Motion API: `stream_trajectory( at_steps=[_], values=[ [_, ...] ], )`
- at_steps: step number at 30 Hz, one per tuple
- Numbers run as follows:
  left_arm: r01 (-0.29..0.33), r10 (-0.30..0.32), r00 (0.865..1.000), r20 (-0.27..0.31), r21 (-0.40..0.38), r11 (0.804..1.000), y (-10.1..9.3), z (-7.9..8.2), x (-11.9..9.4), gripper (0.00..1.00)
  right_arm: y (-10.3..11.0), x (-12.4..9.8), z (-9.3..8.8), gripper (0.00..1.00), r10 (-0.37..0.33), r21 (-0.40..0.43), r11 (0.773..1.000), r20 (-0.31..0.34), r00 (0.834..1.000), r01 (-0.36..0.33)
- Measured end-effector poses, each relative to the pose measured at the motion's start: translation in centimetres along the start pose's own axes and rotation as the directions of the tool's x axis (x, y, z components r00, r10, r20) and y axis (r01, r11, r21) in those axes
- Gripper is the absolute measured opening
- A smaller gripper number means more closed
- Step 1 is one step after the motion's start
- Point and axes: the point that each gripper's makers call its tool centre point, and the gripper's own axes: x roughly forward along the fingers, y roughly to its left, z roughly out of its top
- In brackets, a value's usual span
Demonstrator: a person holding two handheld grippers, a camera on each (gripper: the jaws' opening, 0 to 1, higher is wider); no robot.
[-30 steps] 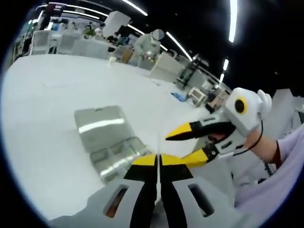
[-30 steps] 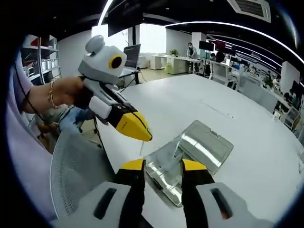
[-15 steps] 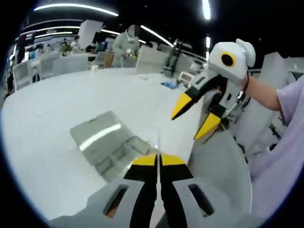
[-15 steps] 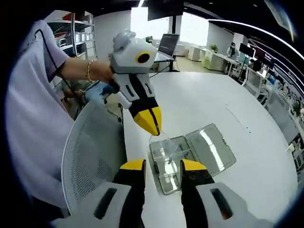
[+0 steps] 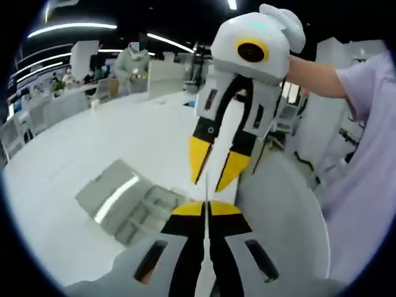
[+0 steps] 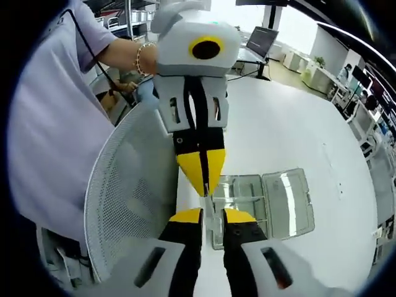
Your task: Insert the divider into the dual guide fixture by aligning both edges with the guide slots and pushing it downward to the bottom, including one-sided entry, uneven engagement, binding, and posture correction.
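White worktop (image 6: 291,136) carries the clear plastic compartment box (image 6: 263,201); above it, left claw (image 5: 206,209) pinches the thin clear divider (image 5: 206,185) for handover, right claw (image 6: 212,216) nearly closed around it.

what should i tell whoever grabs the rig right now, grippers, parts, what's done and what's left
Left gripper: shut on the divider, a thin clear sheet standing up between its tips.
Right gripper: tips slightly apart either side of the same divider, grip not clear.
The two grippers face each other tip to tip, held above the table edge.
Box: clear, lid open flat, lying on the table beyond the tips. Its guide slots are too small to make out.
Done: divider picked up and brought near the box.
Left: line both divider edges up with the slots, push down to the bottom, straighten it if it binds.
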Motion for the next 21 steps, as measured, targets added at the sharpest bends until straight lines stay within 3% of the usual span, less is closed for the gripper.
stream_trajectory(
  at_steps=[4, 13, 21],
  values=[
    [0.017, -0.017, 1.0, -0.003, 0.022, 1.0, -0.6, 0.3, 0.3, 0.0, 0.6, 0.5, -0.6, 0.04, 0.025, -0.028, 0.999, -0.05, 0.998, -0.026],
    [0.027, -0.025, 0.999, -0.024, 0.055, 0.998, -0.9, 0.0, 0.7, 0.0, 1.0, 0.5, -0.9, 0.0, 0.046, -0.042, 0.998, -0.092, 0.995, -0.05],
    [0.014, -0.013, 1.0, -0.012, 0.053, 0.998, -0.6, -0.7, 0.3, 0.0, 1.2, 1.1, -0.6, 0.0, 0.065, -0.032, 0.997, -0.089, 0.994, -0.068]
  ],
)
